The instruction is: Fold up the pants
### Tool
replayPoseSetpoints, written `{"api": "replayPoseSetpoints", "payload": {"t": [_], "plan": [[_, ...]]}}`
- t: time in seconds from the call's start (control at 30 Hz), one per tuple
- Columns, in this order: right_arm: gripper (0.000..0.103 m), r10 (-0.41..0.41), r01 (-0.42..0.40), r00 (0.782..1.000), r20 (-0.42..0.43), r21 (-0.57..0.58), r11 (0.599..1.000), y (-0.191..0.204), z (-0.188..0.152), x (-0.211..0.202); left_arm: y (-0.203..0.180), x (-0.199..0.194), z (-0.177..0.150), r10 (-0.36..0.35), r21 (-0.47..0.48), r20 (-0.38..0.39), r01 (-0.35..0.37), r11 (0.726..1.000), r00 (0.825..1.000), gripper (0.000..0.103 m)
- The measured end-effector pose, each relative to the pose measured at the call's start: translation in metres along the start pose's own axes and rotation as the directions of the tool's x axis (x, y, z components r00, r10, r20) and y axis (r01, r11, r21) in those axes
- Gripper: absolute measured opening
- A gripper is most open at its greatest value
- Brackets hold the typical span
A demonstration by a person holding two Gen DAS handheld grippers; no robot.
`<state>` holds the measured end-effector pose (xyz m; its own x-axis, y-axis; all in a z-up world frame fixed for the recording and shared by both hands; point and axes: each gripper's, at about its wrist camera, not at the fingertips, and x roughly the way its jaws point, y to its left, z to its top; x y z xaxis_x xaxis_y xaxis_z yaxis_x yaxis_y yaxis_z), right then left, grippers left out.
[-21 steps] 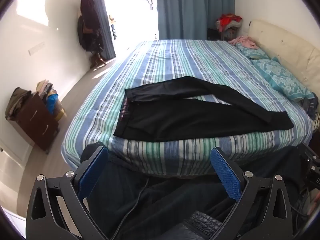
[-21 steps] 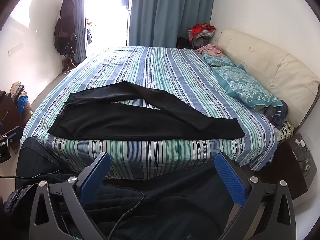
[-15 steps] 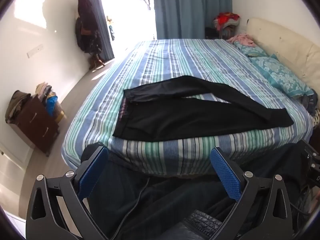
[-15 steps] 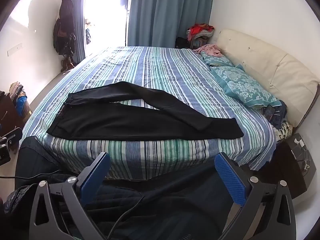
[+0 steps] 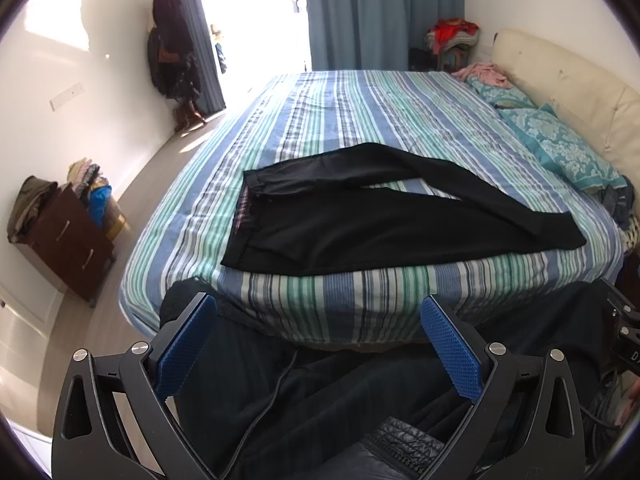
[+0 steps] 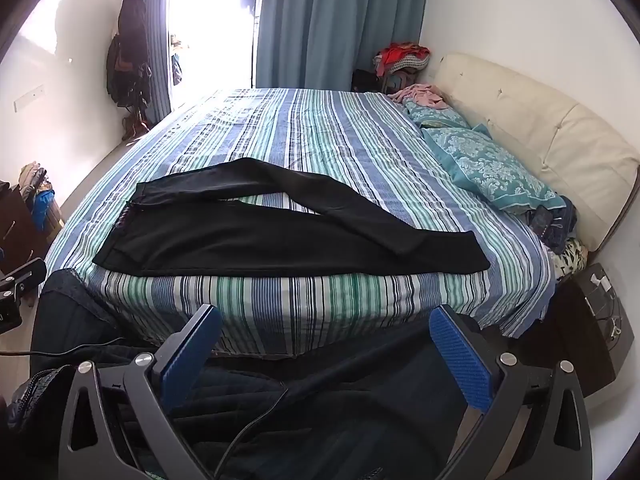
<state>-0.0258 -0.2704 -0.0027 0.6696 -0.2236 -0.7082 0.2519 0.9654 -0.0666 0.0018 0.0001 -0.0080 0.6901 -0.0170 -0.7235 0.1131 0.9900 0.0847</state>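
Observation:
Black pants [image 5: 360, 224] [image 6: 256, 240] lie spread flat near the front edge of a striped bed [image 5: 360, 120] [image 6: 320, 136], waistband to the left, legs running right, the far leg crossing onto the near one at the cuffs. My left gripper [image 5: 318, 312] is open with nothing between its blue pads, held back from the bed edge over dark clothing. My right gripper [image 6: 326, 322] is also open and empty, short of the bed edge, below the pants' middle.
Teal pillows [image 6: 492, 168] and a cream headboard [image 6: 540, 136] lie at the right. A brown drawer unit [image 5: 68, 240] piled with clothes stands left on the floor. Dark quilted clothing [image 6: 240, 408] and a cable lie under both grippers. A dark nightstand [image 6: 592, 328] sits at right.
Both views have shifted very slightly; the pants lie as before and both grippers stay open.

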Motion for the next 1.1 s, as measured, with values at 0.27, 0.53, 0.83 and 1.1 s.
{"api": "replayPoseSetpoints", "payload": {"t": [0.27,0.53,0.83,1.1], "plan": [[0.103,0.006,-0.006,1.0,-0.008,0.004,1.0,0.0008,-0.0012,0.0038,-0.0001,-0.0014,0.0002,0.003,0.007,0.004,-0.003,1.0,1.0,0.102],[0.103,0.006,-0.006,1.0,-0.009,-0.002,1.0,0.0006,-0.0011,0.0053,0.0014,-0.0019,0.0008,0.002,0.005,0.004,-0.002,1.0,1.0,0.102],[0.103,0.005,-0.005,1.0,-0.007,-0.003,1.0,0.0011,-0.0019,0.0052,0.0018,-0.0018,0.0013,0.003,0.005,0.004,-0.003,1.0,1.0,0.102],[0.103,0.006,-0.006,1.0,-0.009,-0.002,1.0,0.0008,-0.0017,0.005,0.0035,-0.0021,0.0036,0.006,0.004,0.004,-0.006,1.0,1.0,0.102]]}}
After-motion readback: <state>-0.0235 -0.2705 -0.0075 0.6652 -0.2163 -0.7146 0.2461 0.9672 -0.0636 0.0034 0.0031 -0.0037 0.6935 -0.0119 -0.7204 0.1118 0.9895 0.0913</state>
